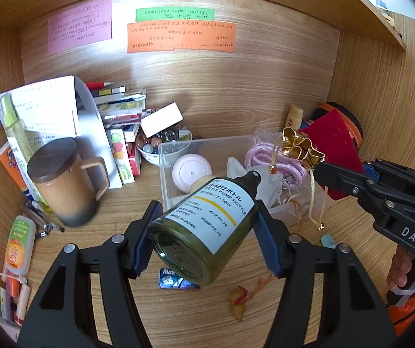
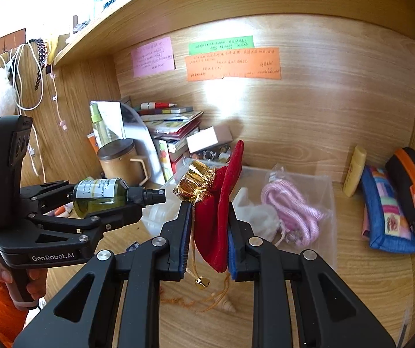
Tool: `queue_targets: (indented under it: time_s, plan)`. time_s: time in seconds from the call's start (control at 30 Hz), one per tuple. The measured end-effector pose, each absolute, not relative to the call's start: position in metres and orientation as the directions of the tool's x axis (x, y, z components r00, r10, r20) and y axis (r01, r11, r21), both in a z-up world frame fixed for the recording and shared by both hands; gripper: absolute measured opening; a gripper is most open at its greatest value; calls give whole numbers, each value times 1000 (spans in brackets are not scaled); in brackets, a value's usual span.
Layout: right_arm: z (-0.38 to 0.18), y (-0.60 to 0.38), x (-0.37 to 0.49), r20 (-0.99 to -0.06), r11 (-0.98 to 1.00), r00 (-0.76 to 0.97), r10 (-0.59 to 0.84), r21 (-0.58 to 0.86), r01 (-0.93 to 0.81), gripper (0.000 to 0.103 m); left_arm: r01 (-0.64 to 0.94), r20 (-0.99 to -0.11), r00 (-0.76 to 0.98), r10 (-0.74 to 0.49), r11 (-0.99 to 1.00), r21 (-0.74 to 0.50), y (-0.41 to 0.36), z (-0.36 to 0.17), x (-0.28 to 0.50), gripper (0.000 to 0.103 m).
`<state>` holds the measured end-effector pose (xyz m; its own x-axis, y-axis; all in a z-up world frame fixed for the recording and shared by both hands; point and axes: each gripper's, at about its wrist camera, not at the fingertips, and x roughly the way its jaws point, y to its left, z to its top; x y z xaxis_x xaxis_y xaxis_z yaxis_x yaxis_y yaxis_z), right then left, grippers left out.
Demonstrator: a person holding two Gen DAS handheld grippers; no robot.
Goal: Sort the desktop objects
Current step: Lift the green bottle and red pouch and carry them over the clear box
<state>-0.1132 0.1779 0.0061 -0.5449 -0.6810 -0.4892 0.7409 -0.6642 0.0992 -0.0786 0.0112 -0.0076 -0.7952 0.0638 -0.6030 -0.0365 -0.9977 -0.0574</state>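
My left gripper [image 1: 207, 220] is shut on a green pump bottle [image 1: 204, 229] with a white label and black cap, held tilted above the desk just in front of the clear plastic box [image 1: 178, 145]. It also shows in the right wrist view [image 2: 100, 195]. My right gripper [image 2: 210, 226] is shut on a red velvet pouch [image 2: 216, 220] with a gold ruffled top and dangling gold cord, held over the box's near right side. The pouch also shows in the left wrist view [image 1: 332, 136]. The box holds a pink round case [image 1: 191, 171], a white cloth bag [image 2: 253, 217] and a pink cord [image 2: 291, 211].
A brown lidded mug [image 1: 65, 182], papers, books and a bowl of beads [image 1: 161, 142] crowd the left. A yellow tube [image 2: 353, 171], a blue pouch [image 2: 387, 214] and an orange-rimmed case [image 2: 413, 185] stand at the right. A small blue packet [image 1: 175, 281] and a tasselled charm [image 1: 239, 304] lie on the desk.
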Motion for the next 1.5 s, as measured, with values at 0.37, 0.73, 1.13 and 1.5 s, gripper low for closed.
queue_targets:
  time_s: [0.37, 0.73, 1.13, 1.5]
  plan:
    - [12, 180, -138, -496, -675, -559, -665, 78, 734, 19, -63, -591, -805, 62, -998, -19, 25, 4, -105, 62]
    - [10, 171, -166, -503, -685, -565, -654, 76, 725, 19, -67, -610, -789, 73, -997, -32, 25, 1, -139, 62]
    - [-11, 158, -196, -551, -693, -543, -634, 92, 715, 20, -84, -648, -757, 86, -996, -34, 27, -17, -175, 62]
    - [-26, 155, -210, -589, -705, -527, -613, 106, 702, 20, -91, -674, -733, 97, -995, -44, 28, -33, -200, 62]
